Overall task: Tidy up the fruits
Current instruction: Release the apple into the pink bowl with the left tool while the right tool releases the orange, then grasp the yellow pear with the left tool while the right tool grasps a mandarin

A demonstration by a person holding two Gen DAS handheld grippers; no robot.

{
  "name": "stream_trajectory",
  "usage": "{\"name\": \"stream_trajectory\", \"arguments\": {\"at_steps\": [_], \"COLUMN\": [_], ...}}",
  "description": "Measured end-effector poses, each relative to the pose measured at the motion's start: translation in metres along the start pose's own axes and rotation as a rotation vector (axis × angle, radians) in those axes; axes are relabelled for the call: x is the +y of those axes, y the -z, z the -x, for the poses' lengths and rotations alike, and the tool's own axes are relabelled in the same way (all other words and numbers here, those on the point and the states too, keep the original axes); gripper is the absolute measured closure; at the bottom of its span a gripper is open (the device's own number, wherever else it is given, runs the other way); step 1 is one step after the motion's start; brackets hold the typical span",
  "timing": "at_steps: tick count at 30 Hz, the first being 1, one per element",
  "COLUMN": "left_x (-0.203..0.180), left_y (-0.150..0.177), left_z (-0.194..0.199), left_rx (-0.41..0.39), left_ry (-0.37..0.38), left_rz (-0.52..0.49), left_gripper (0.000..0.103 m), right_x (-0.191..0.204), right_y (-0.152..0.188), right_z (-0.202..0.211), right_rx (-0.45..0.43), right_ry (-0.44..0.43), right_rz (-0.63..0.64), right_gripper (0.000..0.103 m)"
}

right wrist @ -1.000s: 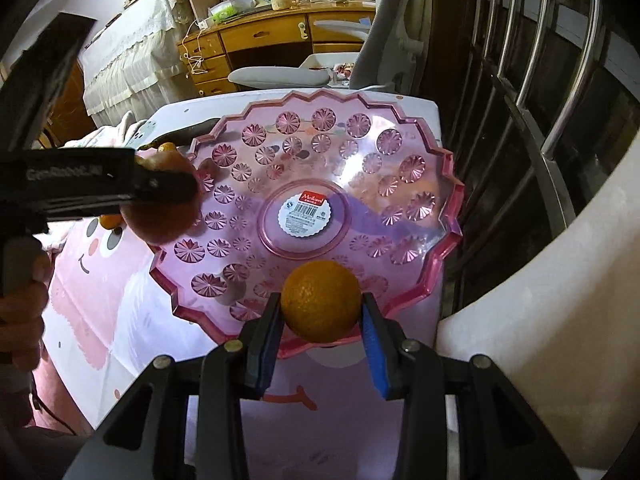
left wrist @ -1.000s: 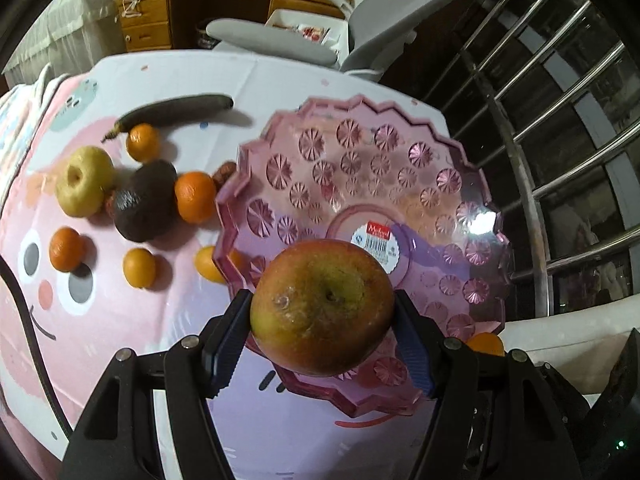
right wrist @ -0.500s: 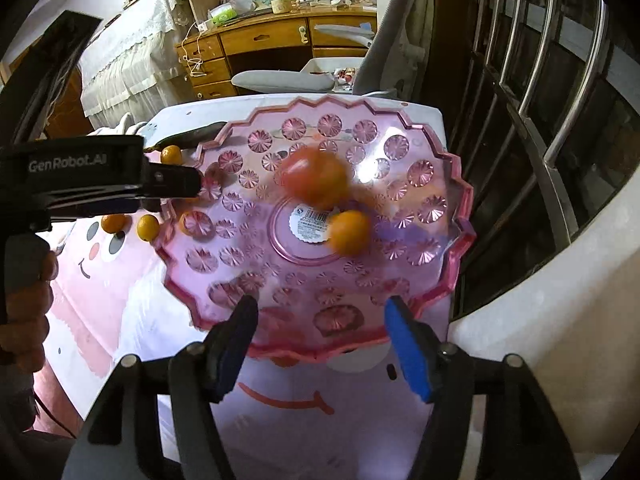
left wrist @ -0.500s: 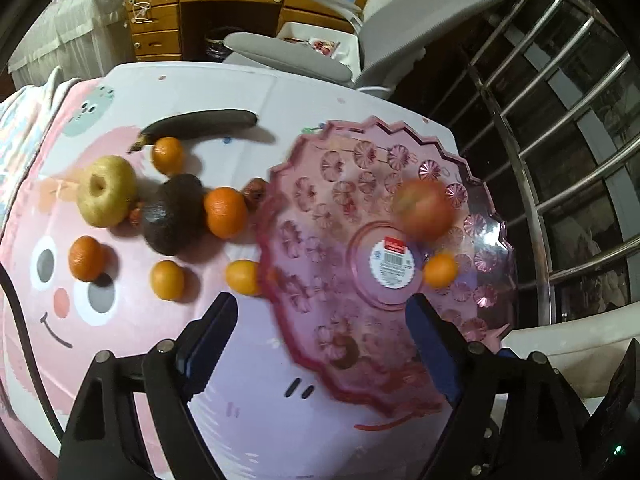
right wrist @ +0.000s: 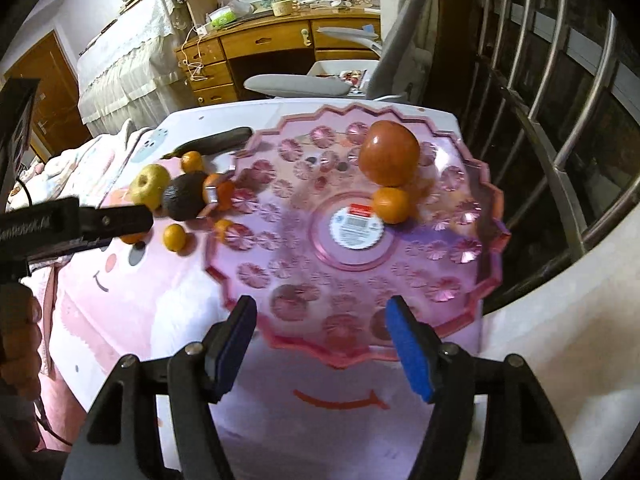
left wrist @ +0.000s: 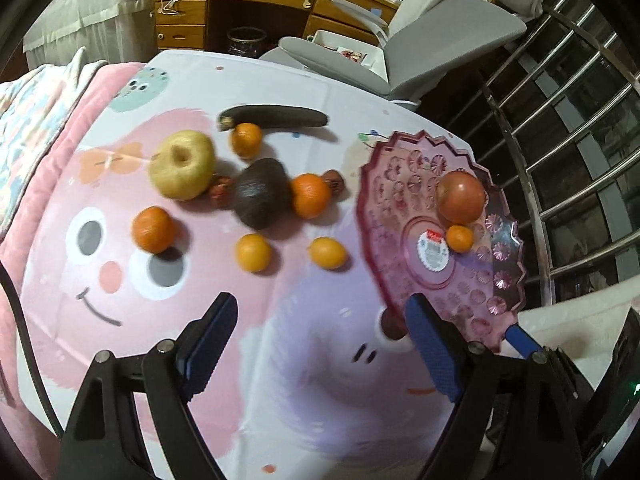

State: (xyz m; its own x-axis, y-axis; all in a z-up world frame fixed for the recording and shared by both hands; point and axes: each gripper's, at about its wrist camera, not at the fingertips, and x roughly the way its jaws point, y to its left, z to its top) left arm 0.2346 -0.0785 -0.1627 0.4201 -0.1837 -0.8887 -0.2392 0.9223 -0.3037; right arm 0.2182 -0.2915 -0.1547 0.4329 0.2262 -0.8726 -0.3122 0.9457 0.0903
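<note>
Right wrist: scalloped pink plate [right wrist: 486, 240] (2 fruits)

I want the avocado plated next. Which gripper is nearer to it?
Left. The left gripper hangs over the cloth just short of the avocado; the right gripper sits at the plate's near rim.

Grey office chair [left wrist: 448, 36] behind cartoon tablecloth [left wrist: 280, 360]; wooden desk [left wrist: 240, 4] beyond chair; steel railing [left wrist: 560, 152] right of chair.
</note>
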Motion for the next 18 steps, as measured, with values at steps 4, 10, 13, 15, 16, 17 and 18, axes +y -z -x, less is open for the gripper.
{"name": "stream_trajectory", "arguments": {"at_steps": [4, 10, 13, 15, 16, 17, 18], "left_x": [0.03, 0.08, 0.103, 0.121, 0.128, 0.134, 0.144], "left_y": [0.006, 0.011, 0.01, 0.009, 0.007, 0.006, 0.005], "left_z": [0.02, 0.053, 0.069, 0.079, 0.083, 0.087, 0.091], "left_rx": [-0.004, -0.008, -0.014, -0.022, -0.025, -0.028, -0.032], "left_ry": [0.0, 0.012, 0.008, 0.002, -0.002, -0.006, -0.012], "left_rz": [-0.012, -0.053, -0.088, -0.115, -0.125, -0.136, -0.152], "left_gripper": [0.018, 0.018, 0.018, 0.018, 0.018, 0.018, 0.018], "right_x": [0.032, 0.087, 0.112, 0.132, 0.139, 0.147, 0.157], "right_y": [0.0, 0.002, 0.004, 0.005, 0.005, 0.006, 0.007], "right_z": [0.003, 0.009, 0.009, 0.008, 0.007, 0.006, 0.005], "right_rx": [-0.008, -0.036, -0.045, -0.053, -0.057, -0.063, -0.069], "right_ry": [0.012, 0.082, 0.072, 0.063, 0.058, 0.055, 0.054], "right_rz": [-0.012, -0.034, -0.063, -0.09, -0.099, -0.111, -0.126], "right_gripper": [0.031, 0.029, 0.029, 0.029, 0.029, 0.029, 0.029]}}
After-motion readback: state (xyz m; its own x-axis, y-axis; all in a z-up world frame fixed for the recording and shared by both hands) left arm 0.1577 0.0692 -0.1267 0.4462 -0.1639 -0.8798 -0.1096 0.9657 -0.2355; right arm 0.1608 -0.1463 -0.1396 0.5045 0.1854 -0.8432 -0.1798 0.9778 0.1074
